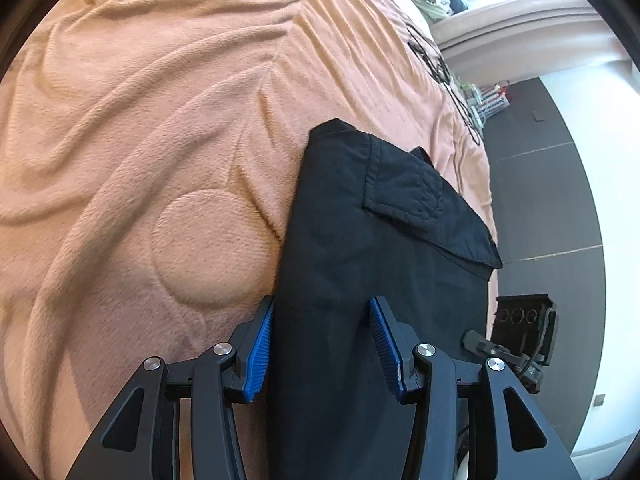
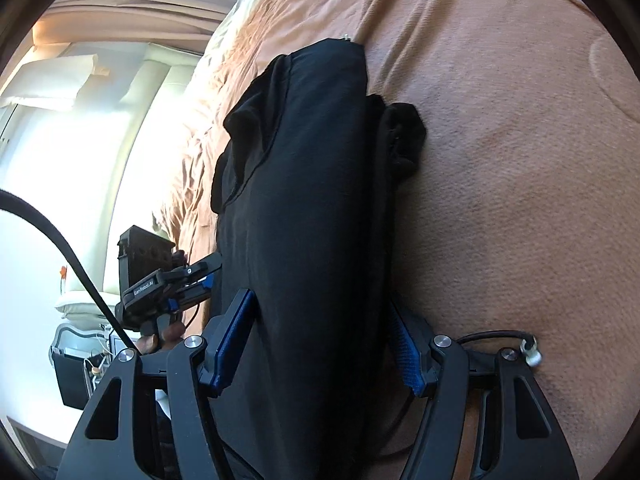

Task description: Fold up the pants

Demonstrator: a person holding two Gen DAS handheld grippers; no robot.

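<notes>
Black pants lie folded into a long thick bundle on an orange blanket, with a flapped pocket on top. My left gripper has the bundle between its blue pads, which press on the cloth. In the right wrist view the same pants run away from me, and my right gripper holds the near end with its pads dug into both sides. The left gripper shows there too, held by a hand and clamped on the bundle's left edge.
The bed's edge drops to a dark floor beside a white wall. A thin black cord lies on the blanket farther off. A cable with a white plug rests by my right gripper. A black strap crosses at the left.
</notes>
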